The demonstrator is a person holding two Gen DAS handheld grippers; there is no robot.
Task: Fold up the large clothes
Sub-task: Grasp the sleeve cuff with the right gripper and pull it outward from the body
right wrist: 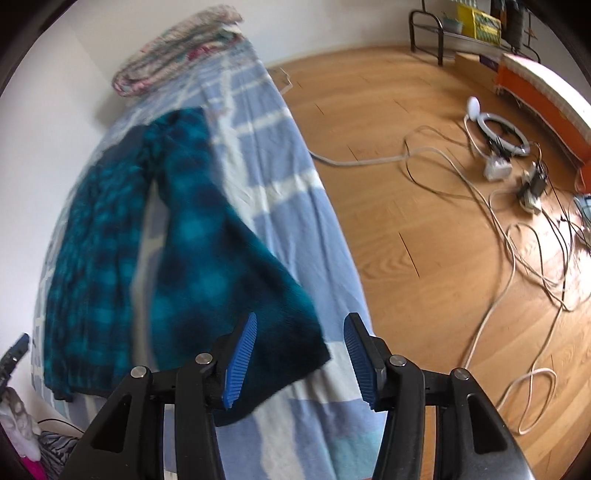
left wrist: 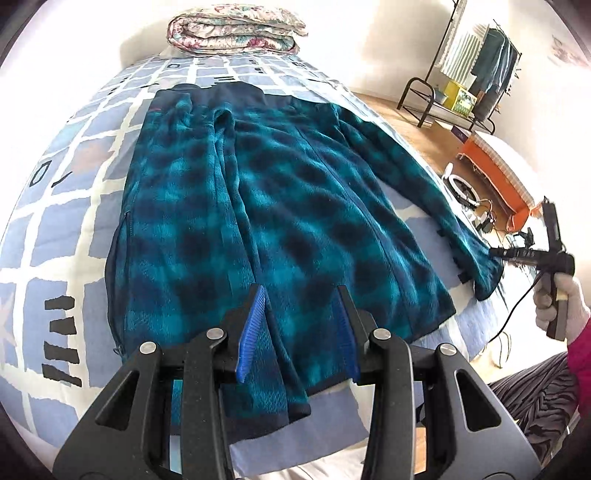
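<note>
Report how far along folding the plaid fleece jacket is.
Early. Done: the jacket lies spread flat on the bed. In hand: the left claw has the hem between its pads; the right claw is at the sleeve cuff, pads apart. Left: no fold is visible yet.

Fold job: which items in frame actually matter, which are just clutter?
In play:
teal plaid jacket
its sleeve cuff, between the open pads of the right gripper
left gripper
bed

Clutter:
folded quilt
floor cables
ring light
metal rack
</note>
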